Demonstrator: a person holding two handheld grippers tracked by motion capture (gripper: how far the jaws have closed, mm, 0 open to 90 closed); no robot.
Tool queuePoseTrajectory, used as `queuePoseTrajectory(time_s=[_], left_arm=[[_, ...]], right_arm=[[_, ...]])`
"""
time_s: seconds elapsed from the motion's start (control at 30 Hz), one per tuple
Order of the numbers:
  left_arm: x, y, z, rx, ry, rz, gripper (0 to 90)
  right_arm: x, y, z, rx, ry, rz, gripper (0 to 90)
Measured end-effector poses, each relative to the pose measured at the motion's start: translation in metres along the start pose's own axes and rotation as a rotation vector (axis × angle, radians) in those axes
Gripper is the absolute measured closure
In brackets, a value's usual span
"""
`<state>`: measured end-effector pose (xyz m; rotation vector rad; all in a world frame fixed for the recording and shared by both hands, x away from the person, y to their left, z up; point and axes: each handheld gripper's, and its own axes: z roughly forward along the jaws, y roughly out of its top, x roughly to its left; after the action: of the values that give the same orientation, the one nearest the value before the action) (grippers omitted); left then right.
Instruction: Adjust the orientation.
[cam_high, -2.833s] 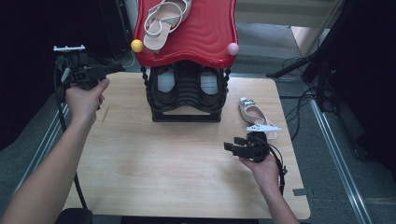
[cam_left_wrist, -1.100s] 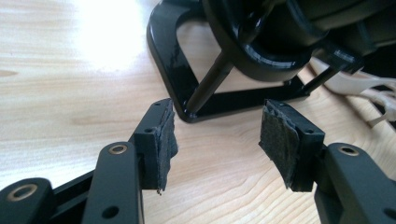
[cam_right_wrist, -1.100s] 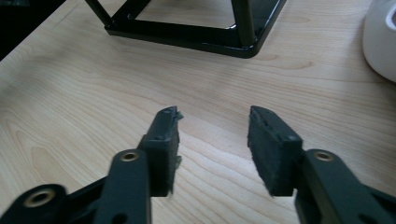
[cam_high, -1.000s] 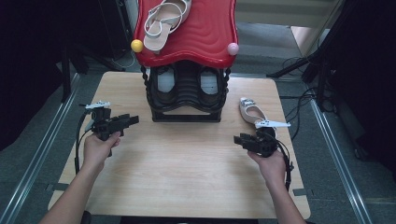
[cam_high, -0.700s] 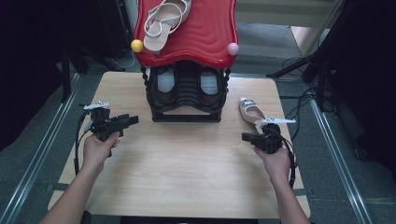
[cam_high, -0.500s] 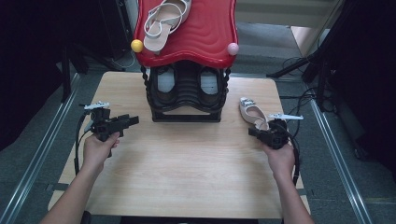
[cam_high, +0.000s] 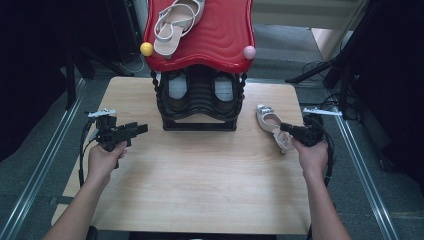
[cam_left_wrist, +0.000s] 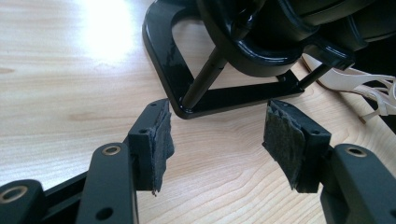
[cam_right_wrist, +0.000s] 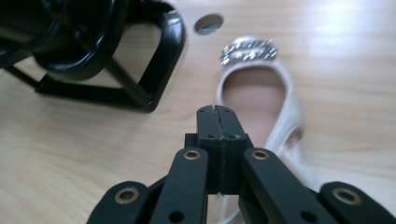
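R tool (cam_right_wrist: 217, 111) (jaws together) above pale shoe (cam_right_wrist: 254, 88).

You see a pale wooden table (cam_high: 200, 190) with a light, fine grain. On it stands a glossy black rack (cam_high: 200, 102), and its top tray (cam_high: 220, 35) is bright red with a rippled, wavy surface. A yellow ball (cam_high: 146, 48) and a pink ball (cam_high: 249, 52) sit at the tray's front corners. The sandal (cam_high: 175, 25) on the tray is beige. The shoe (cam_high: 272, 127) on the table is cream-white with a silvery, sparkling trim at its toe. Your left gripper (cam_high: 137, 129) and right gripper (cam_high: 284, 127) are matt black with brass-coloured rivets; the left's pads (cam_left_wrist: 161, 140) are dark grey.
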<state>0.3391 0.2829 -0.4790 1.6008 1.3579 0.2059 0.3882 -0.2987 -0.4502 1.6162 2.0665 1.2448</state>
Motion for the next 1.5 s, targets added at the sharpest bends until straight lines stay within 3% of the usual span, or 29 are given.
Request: queuePoseTrajectory(time_s=[0.1, 0.2, 0.33, 0.53, 0.7, 0.83, 1.07, 1.37, 1.5], left_arm=[[0.001, 0.000, 0.000, 0.000, -0.002, -0.003, 41.8], [0.001, 0.000, 0.000, -0.002, -0.008, -0.014, 41.9], [0.002, 0.001, -0.004, -0.036, -0.026, -0.038, 42.0], [0.005, 0.000, -0.003, -0.029, -0.016, -0.039, 42.1], [0.009, -0.001, -0.004, -0.046, -0.052, -0.087, 42.1], [0.010, -0.001, -0.005, -0.054, -0.043, -0.080, 42.4], [0.011, -0.002, -0.004, -0.048, -0.036, -0.082, 42.3], [0.011, -0.002, -0.004, -0.034, -0.025, -0.075, 41.6], [0.011, -0.002, -0.003, -0.035, -0.026, -0.080, 41.7]], right_arm=[[-0.008, 0.004, 0.007, 0.004, -0.026, -0.006, 90.0], [-0.013, 0.002, 0.020, 0.042, -0.036, 0.006, 90.0], [-0.014, -0.005, 0.035, 0.074, -0.056, -0.004, 90.0], [-0.009, -0.009, 0.051, 0.118, -0.055, 0.006, 90.0], [0.000, -0.007, 0.053, 0.108, -0.040, 0.028, 90.0], [0.006, -0.007, 0.054, 0.100, -0.045, 0.035, 90.0], [0.002, -0.007, 0.051, 0.085, -0.035, 0.040, 90.0], [0.002, -0.002, 0.038, 0.038, -0.045, 0.026, 83.6], [0.008, 0.003, 0.031, 0.010, -0.042, 0.021, 77.6]])
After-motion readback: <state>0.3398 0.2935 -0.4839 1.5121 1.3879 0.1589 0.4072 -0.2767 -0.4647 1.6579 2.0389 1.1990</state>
